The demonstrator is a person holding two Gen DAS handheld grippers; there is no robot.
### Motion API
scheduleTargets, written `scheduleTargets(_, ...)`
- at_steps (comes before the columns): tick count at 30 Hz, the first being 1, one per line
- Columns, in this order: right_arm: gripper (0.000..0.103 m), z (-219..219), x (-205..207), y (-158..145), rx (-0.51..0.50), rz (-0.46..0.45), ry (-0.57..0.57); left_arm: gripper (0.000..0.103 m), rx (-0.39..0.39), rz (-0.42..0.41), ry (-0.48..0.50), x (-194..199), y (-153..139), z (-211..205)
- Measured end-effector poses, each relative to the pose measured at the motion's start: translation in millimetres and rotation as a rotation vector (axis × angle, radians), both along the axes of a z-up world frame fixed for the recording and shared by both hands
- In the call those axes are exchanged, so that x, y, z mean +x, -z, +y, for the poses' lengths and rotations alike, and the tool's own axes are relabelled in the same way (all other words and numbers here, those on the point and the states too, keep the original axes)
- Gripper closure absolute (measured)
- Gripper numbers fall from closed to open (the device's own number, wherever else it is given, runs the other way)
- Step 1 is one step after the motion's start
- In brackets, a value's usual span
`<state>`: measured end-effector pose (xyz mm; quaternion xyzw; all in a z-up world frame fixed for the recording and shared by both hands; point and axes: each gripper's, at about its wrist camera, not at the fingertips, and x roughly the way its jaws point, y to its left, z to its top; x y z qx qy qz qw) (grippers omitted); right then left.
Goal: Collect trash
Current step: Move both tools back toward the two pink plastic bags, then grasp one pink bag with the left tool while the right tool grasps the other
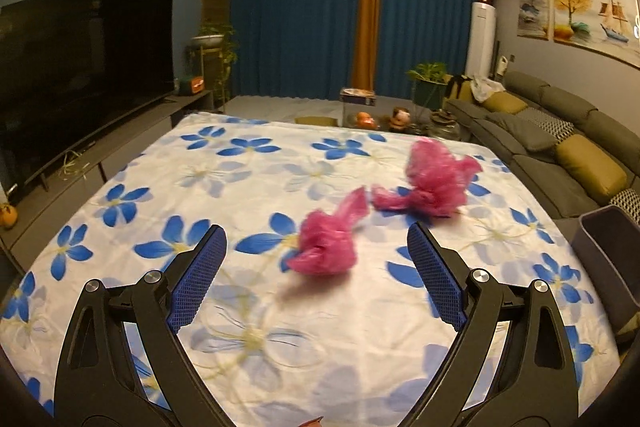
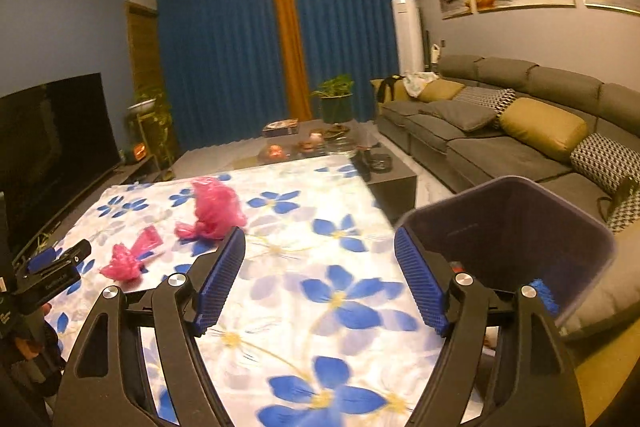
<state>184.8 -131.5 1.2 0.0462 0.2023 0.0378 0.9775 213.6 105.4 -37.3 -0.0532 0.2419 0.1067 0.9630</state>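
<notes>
A white cloth with big blue flowers (image 1: 248, 195) covers the surface. Two crumpled pink plastic bags lie on it.

The left tool (image 1: 316, 259) has its two blue pads wide apart, and nothing is between them. It hangs over the near part of the cloth. The smaller pink bag (image 1: 326, 239) lies just past the tips, a bit right of the middle, and no pad touches it. The bigger pink bag (image 1: 434, 179) lies farther away and to the right, close to the smaller one but apart from it.

The right tool (image 2: 320, 275) is open too, and it holds nothing. Only flowered cloth shows between its pads. In its view both pink bags lie far to the left, the smaller one nearer and the bigger one behind it. The left tool shows at the left edge there, near the smaller bag.

A dark bin (image 2: 516, 227) stands at the right edge of the surface, just beside the right tool's right pad. A small blue thing (image 2: 544, 293) lies inside it.

A grey sofa (image 2: 500, 131) with yellow cushions runs along the right side of the room. A black TV (image 1: 80, 67) stands on the left. Blue curtains (image 1: 300, 19) hang at the far end.
</notes>
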Motion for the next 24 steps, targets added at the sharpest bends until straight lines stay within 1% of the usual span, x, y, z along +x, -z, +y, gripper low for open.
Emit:
scheduleTargets(4, 0.028, 20.7, 16.6, 4.0, 0.007, 0.011, -0.025, 0.013, -0.013, 0.005, 0.001, 5.0, 3.1, 9.4)
scheduleTargets(7, 0.028, 34.7, 31.1, 7.8, 0.008, 0.02, -0.037, 0.013, -0.013, 0.011, 0.026, 17.2, 7.9, 9.5)
scheduleTargets(12, 0.028, 47.8, 54.4, 16.2, 0.014, 0.046, -0.049, 0.013, -0.036, 0.056, 0.025, 44.6, 19.9, 13.1)
scheduleTargets(19, 0.028, 72.8, 92.1, 27.5, -0.002, 0.069, -0.072, 0.013, -0.032, 0.118, 0.029, 77.0, 35.9, 15.3)
scheduleTargets(22, 0.028, 84.1, 110.8, 31.8, -0.007, 0.082, -0.086, 0.021, -0.043, 0.15, 0.042, 88.6, 42.9, 17.2)
scheduleTargets(24, 0.028, 91.4, 121.8, 34.8, -0.013, 0.089, -0.094, 0.031, -0.044, 0.175, 0.052, 94.6, 48.2, 17.8)
